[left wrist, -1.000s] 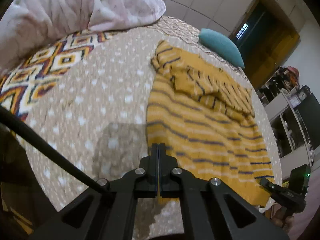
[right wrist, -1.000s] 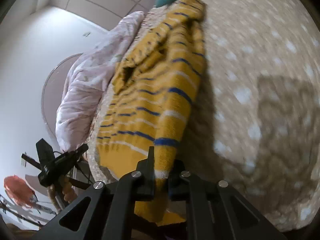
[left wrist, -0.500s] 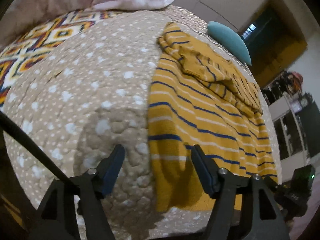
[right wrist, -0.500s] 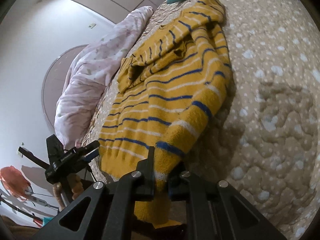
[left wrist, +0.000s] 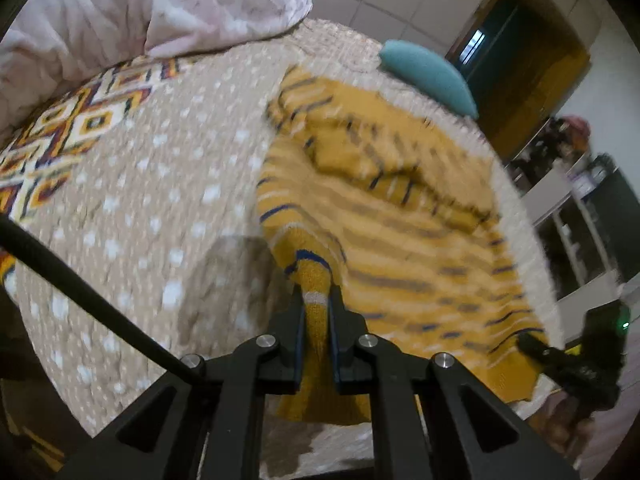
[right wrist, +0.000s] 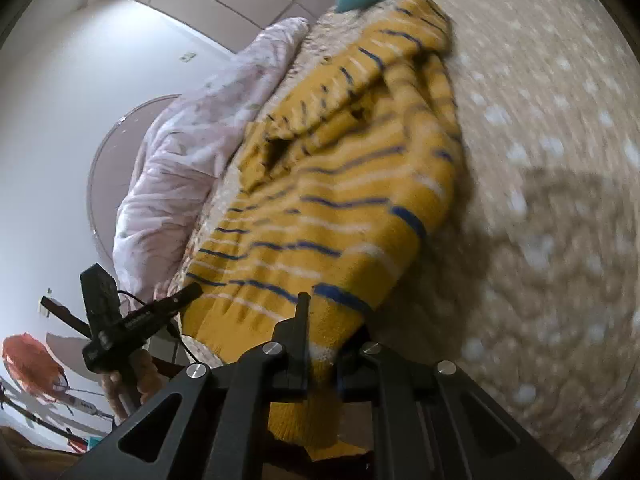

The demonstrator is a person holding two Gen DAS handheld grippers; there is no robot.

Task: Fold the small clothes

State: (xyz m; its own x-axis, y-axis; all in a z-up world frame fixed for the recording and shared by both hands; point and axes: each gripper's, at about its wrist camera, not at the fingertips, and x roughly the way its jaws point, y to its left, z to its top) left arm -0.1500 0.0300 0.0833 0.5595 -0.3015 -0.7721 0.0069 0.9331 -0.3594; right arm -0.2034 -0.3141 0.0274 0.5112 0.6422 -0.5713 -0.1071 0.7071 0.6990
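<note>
A small mustard-yellow sweater (left wrist: 400, 216) with blue and white stripes lies on the beige dotted bedspread (left wrist: 152, 208). My left gripper (left wrist: 318, 300) is shut on the sweater's near left hem corner and holds it raised off the bed. My right gripper (right wrist: 322, 320) is shut on the other hem corner of the sweater (right wrist: 344, 184). The hem hangs below both sets of jaws. The right gripper also shows at the right edge of the left wrist view (left wrist: 576, 360), and the left one in the right wrist view (right wrist: 132, 316).
A pink crumpled duvet (left wrist: 140, 4) is heaped at the bed's far left. A teal pillow (left wrist: 428, 72) lies beyond the sweater. A patterned blanket (left wrist: 68, 128) covers the left side. A dark doorway (left wrist: 520, 68) and shelves (left wrist: 588, 216) stand to the right.
My left gripper was open astride the hem corner half a second ago; it has shut on it and lifted it. My right gripper has kept its hold on the other corner.
</note>
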